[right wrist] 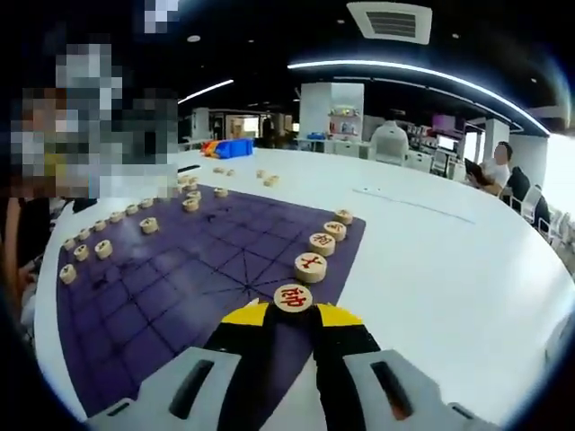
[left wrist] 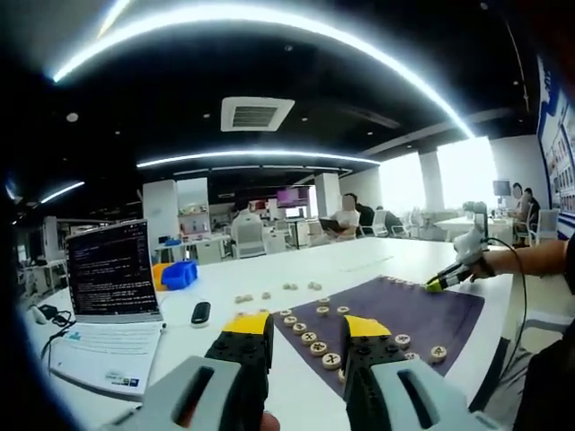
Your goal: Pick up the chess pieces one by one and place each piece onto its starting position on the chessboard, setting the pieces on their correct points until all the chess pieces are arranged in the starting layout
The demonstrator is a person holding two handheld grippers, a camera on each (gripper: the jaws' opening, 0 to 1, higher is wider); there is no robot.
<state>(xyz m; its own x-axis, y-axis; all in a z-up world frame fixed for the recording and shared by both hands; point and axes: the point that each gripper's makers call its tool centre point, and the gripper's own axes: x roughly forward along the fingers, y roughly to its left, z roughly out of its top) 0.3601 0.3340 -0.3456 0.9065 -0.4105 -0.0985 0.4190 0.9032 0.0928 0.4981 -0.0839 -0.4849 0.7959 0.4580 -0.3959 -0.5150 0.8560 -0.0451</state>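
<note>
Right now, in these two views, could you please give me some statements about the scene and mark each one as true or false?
1. The right gripper holds a round chess piece at the edge of the purple chessboard. True.
2. The left gripper holds a chess piece. False: its jaws stand apart with nothing between them.
3. An open laptop stands on the white table. True.
4. The blue bin sits on the chessboard. False: it sits on the table, near the laptop.
</note>
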